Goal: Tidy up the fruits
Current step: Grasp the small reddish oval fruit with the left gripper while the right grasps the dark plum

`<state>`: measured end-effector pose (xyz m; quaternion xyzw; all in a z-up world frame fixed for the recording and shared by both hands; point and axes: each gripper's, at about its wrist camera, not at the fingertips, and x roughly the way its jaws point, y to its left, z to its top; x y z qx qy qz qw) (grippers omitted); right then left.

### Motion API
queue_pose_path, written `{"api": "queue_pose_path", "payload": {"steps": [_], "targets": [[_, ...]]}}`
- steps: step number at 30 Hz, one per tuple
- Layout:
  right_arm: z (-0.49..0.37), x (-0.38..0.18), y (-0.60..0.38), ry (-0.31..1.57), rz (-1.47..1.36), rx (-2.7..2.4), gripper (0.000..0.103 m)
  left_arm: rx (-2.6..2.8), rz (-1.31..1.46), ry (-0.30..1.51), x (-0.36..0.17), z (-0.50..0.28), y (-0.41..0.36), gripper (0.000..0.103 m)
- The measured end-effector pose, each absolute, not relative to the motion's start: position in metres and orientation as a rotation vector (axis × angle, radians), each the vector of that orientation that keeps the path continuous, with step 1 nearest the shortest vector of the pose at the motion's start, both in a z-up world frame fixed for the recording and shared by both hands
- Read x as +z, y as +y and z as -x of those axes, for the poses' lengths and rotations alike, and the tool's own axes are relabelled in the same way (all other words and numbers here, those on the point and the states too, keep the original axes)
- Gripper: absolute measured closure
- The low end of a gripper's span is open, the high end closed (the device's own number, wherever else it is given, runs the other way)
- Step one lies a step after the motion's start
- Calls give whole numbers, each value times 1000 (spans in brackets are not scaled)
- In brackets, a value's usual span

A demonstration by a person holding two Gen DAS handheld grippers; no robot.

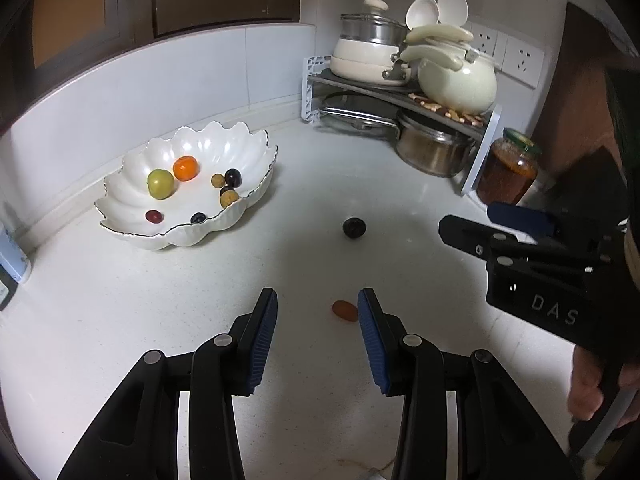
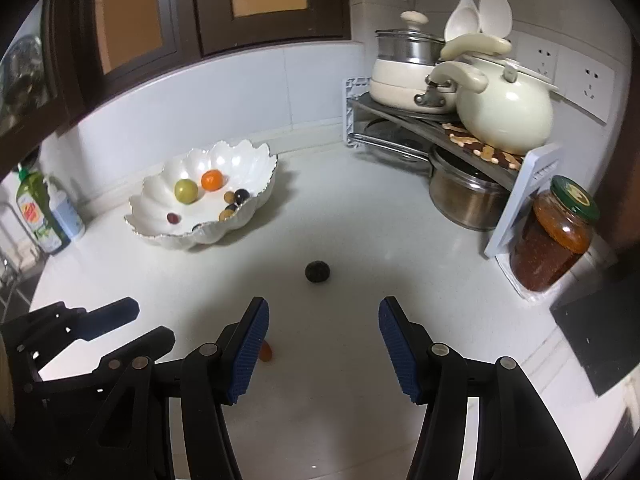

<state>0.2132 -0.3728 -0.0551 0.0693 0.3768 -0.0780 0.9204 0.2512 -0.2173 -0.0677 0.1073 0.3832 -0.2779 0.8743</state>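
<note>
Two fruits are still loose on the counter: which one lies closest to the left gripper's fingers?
The small orange-red fruit, just inside the left gripper by one fingertip. The dark round fruit sits farther out, toward the pot rack.

i'm in a home kitchen: white countertop [image 2: 360, 360], stacked pots [image 2: 412, 76] on a corner rack [image 2: 536, 176] at two o'clock, wall sockets [image 2: 588, 84], hanging spoons [image 2: 464, 20].

Glossy white ceramic bowl [image 1: 248, 148] with a thin metallic rim; smooth speckled stone-like counter [image 1: 120, 300]; shiny steel pot [image 1: 432, 152]; clear glass jar [image 2: 552, 236]; matt black plastic gripper [image 1: 317, 300], ribbed blue pads [image 1: 262, 344].
</note>
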Motion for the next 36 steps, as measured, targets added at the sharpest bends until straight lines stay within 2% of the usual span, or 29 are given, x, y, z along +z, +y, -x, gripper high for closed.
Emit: {"api": "queue_pose_path", "payload": {"steps": [20, 36], "targets": [[-237, -94, -372, 897, -87, -74, 45, -597, -271, 909, -119, -258, -234, 62], [-266, -124, -380, 930, -92, -22, 45, -615, -234, 914, -147, -277, -250, 62]]}}
